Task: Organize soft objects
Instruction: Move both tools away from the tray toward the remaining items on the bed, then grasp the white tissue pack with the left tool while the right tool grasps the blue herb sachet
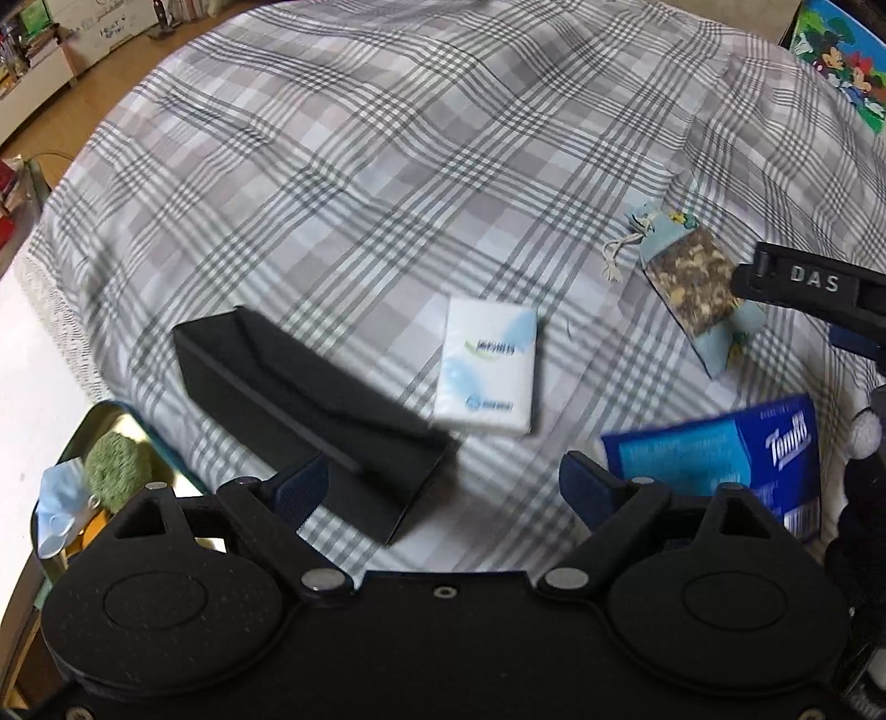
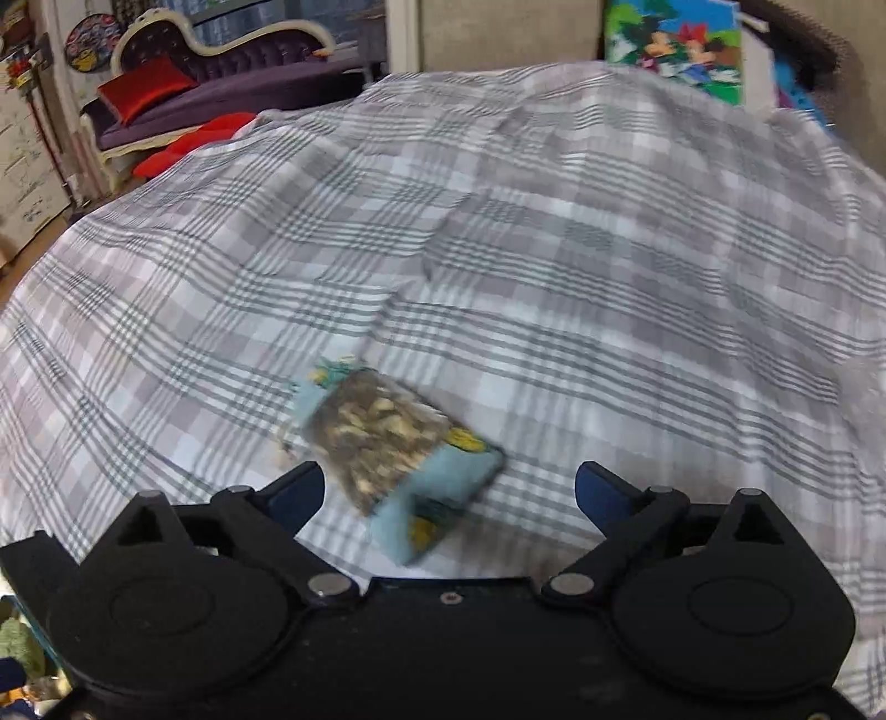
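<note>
A blue cloth sachet (image 2: 387, 448) with a mottled brown panel lies on the plaid bedspread (image 2: 498, 249). It sits between the wide-apart fingers of my right gripper (image 2: 451, 493), and neither pad touches it. In the left wrist view the same sachet (image 1: 692, 288) lies at the right, with one right-gripper finger (image 1: 786, 279) at its edge. My left gripper (image 1: 443, 484) is open over the bed. A black open box (image 1: 310, 410) lies by its left finger, not gripped. A white tissue pack (image 1: 487, 368) and a blue tissue pack (image 1: 720, 448) lie ahead.
A tin (image 1: 127, 421) at the lower left holds a green knitted ball (image 1: 119, 471) and a blue face mask (image 1: 61, 509). A dark plush thing with a white pompom (image 1: 864, 437) is at the right edge. A cartoon picture (image 2: 675, 50) stands behind the bed.
</note>
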Motion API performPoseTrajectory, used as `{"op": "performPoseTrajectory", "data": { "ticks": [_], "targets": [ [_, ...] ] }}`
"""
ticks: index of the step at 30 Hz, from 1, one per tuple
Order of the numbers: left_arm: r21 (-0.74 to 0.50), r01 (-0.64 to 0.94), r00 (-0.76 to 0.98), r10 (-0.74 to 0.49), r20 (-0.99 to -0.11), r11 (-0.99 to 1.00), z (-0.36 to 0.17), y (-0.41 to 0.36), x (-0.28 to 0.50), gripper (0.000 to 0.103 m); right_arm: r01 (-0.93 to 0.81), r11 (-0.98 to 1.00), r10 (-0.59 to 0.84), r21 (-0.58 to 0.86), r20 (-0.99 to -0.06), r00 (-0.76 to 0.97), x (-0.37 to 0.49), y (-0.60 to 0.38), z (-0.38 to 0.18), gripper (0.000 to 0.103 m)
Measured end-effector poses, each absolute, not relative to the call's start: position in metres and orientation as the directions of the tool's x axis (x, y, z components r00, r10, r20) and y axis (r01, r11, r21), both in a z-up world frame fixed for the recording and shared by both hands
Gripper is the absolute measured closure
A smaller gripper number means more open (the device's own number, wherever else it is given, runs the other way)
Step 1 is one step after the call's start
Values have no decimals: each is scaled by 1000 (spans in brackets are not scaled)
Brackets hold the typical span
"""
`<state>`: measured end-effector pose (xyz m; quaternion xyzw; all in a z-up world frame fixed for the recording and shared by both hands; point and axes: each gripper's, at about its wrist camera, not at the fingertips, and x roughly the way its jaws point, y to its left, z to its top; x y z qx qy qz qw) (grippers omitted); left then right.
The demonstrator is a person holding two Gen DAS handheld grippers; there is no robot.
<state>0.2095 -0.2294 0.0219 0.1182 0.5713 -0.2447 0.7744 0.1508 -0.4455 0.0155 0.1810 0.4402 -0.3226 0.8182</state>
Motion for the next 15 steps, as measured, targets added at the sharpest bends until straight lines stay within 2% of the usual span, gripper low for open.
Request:
{"op": "performPoseTrajectory", "data": {
  "ticks": [6, 12, 15],
  "targets": [
    [-85, 526, 199, -220, -955, 846, 8, -254, 225, 16, 685, 728, -320, 27, -871, 374, 182, -458, -9, 5],
    [-57, 550, 180, -185, -966, 833, -15, -275, 230, 16, 680, 733, -287, -23, -916, 279, 191, -470, -54, 5],
    [-68, 543, 158, -181, -971, 837, -26, -282, 235, 16, 685, 728, -300, -16, -906, 297, 189, -472, -50, 6]
  ]
}}
